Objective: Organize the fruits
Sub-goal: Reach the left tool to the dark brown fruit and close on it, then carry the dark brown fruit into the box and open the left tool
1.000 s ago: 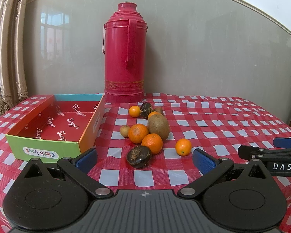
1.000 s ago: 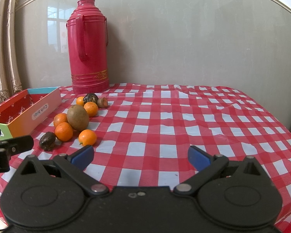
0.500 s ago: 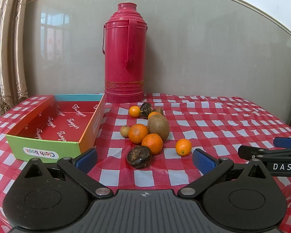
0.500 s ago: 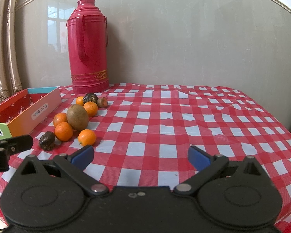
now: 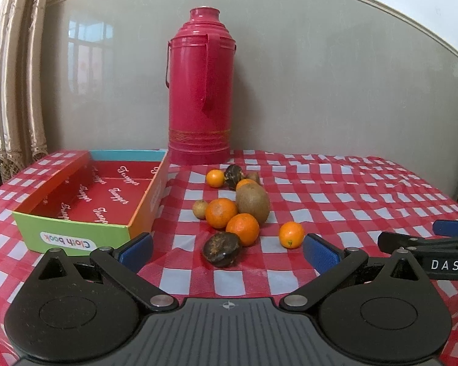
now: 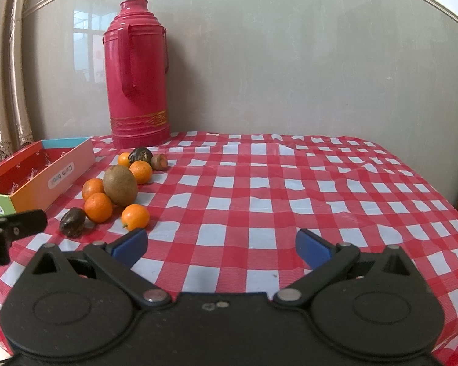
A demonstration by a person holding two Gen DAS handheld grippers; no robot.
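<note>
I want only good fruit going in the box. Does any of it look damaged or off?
Yes. Two dark fruits look shrivelled and blackened: one nearest the left gripper, another at the back by the flask. The oranges and kiwi look sound.

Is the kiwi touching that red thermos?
Apart. In the left wrist view, checked cloth and smaller fruits lie between the kiwi and the thermos.
</note>
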